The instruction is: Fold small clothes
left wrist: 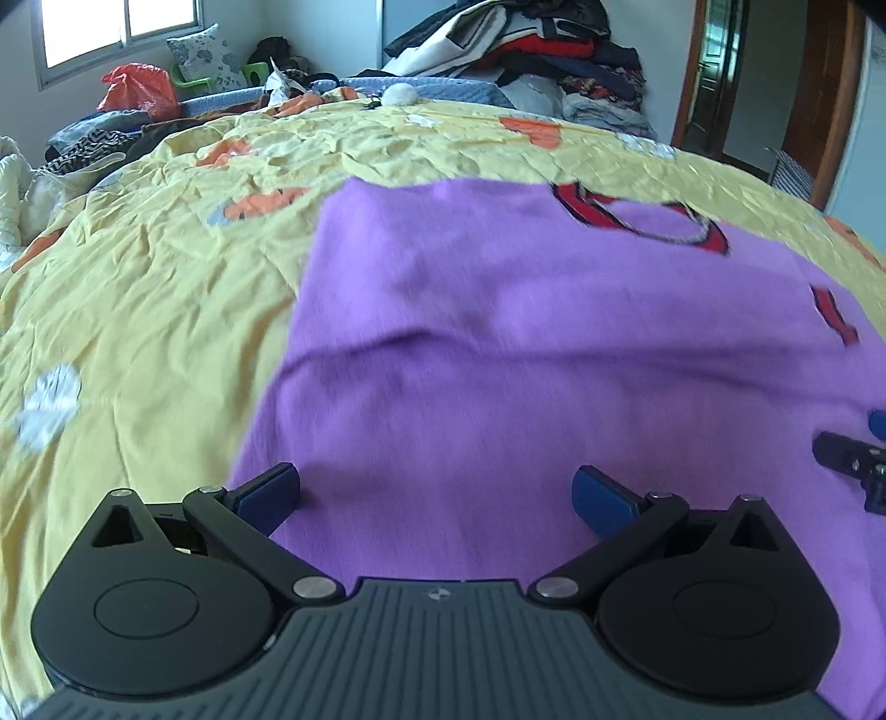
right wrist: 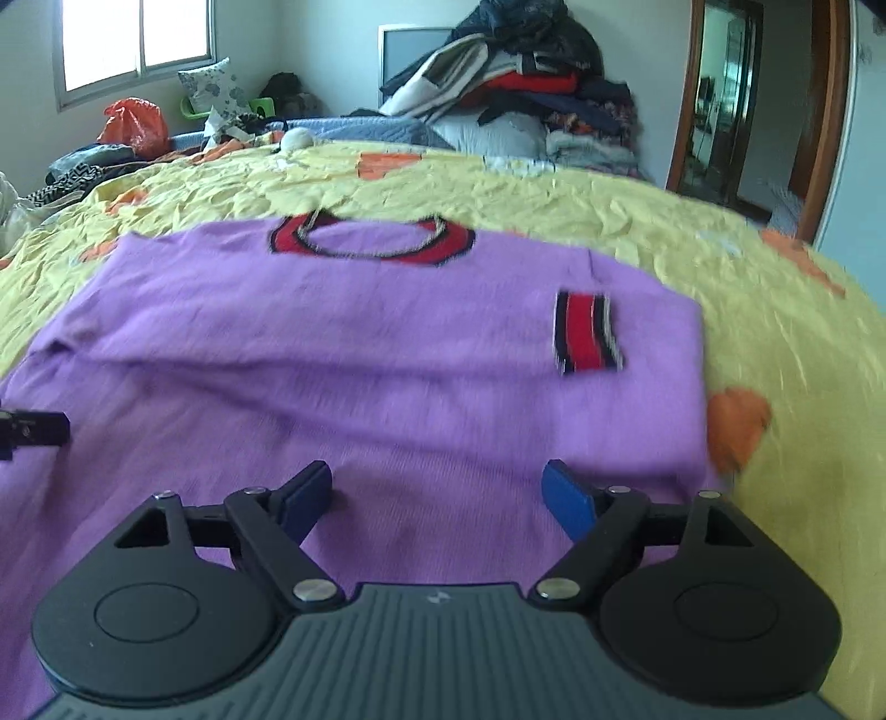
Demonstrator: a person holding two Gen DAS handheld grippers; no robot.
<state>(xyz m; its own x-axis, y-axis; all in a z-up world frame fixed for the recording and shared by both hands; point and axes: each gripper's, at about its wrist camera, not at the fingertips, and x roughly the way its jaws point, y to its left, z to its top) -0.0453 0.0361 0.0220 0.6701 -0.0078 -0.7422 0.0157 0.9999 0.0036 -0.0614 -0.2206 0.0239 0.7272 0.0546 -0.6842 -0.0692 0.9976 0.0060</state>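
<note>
**Purple sweater spread on the bed, both tools released above it**

The bed (left wrist: 138,288) fills both views, covered with a crumpled yellow sheet printed with orange and white shapes. At its far side stands a tall heap of clothes (right wrist: 520,83) against the wall, with a window (right wrist: 138,44) at the far left and a wooden door frame (right wrist: 830,122) at the right.

On the sheet lies the purple sweater (right wrist: 354,343), flat and wide, its body smooth apart from a soft crease running across the middle. Its red and dark-edged collar (right wrist: 371,241) points away from the cameras, toward the heap of clothes. A sleeve is folded in over the body on the right side, so its red striped cuff (right wrist: 587,332) lies on top of the purple cloth. The near hem lies under both tools.

The left tool (left wrist: 437,493) hangs over the sweater's left part, near its left edge; its blue fingers stand wide apart and nothing is between them. The right tool (right wrist: 437,493) hangs over the sweater's right part, likewise spread wide and gripping nothing. Each tool shows at the edge of the other's view, so they are side by side above the near half of the garment.

An orange plastic bag (left wrist: 138,88) and a patterned pillow (left wrist: 202,55) sit far back by the window.
</note>
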